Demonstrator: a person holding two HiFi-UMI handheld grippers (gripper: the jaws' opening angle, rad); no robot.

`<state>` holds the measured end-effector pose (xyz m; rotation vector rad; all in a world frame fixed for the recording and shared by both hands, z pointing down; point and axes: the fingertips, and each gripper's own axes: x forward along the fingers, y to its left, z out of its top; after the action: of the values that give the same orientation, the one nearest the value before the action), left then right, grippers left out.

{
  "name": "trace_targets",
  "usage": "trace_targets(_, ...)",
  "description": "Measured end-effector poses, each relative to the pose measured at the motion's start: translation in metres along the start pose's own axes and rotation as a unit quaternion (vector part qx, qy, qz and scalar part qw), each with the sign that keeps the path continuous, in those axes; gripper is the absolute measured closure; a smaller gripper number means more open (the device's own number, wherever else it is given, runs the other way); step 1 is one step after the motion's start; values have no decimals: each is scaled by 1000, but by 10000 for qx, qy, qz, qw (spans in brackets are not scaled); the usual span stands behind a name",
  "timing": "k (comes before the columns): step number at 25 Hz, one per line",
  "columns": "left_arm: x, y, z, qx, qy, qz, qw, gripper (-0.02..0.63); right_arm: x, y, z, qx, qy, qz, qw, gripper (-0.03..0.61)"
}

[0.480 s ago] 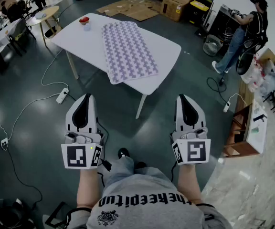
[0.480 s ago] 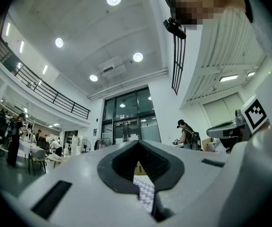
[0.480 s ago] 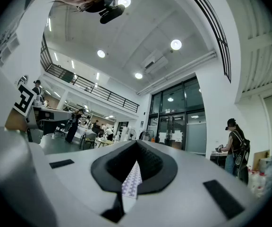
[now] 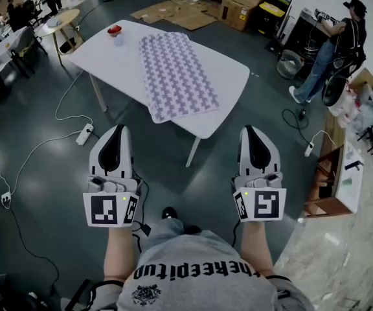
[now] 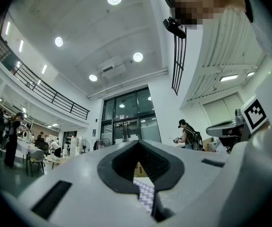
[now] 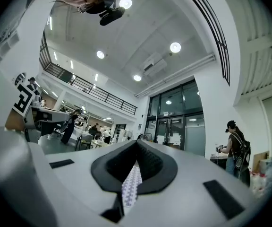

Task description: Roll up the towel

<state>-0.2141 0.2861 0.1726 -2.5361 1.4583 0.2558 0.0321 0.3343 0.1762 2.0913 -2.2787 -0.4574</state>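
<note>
Both empty, jaws together, low in frame: left hand-held gripper [image 4: 116, 135] and right hand-held gripper [image 4: 251, 135]. Towel [image 4: 177, 75] flat on table [image 4: 118, 60], upper centre, well apart. Step closer, open, pinch near corners, roll evenly.

A white worktop [image 4: 118, 57] stands on pale legs on the dark floor [image 4: 37, 180]. At its far corner lies a small red thing [image 4: 114, 27], with a pale little container [image 4: 117, 37] just beside it. Beyond the worktop, flattened cardboard [image 4: 173, 10] lies on the floor near a cardboard box [image 4: 241, 4]. A round side table [image 4: 63, 19] stands to the left. A white power strip [image 4: 84, 135] and its cable [image 4: 67, 105] trail over the floor. At the right a person [image 4: 332, 47] in a cap stands near a wire basket [image 4: 289, 62].
</note>
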Motion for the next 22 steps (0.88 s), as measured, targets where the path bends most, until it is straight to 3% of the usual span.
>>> trace_targets(9,58,46,-14,13,-148,-138,9998,609,66,11,2,-82,-380,3,9992,575)
trace_targets(14,78,66,-22,125,-210,-211,9995,609,93,19,-4,110,-447,-36,9989,575)
trace_targets(19,96,82,-34,-120,-204,-207,9995,609,119,19,-16,149,-293,-139,9994,575)
trace_targets(22,111,84,-41,-24,-201,-219,9996,609,132,12,-22,212,-296,-156,9992,575)
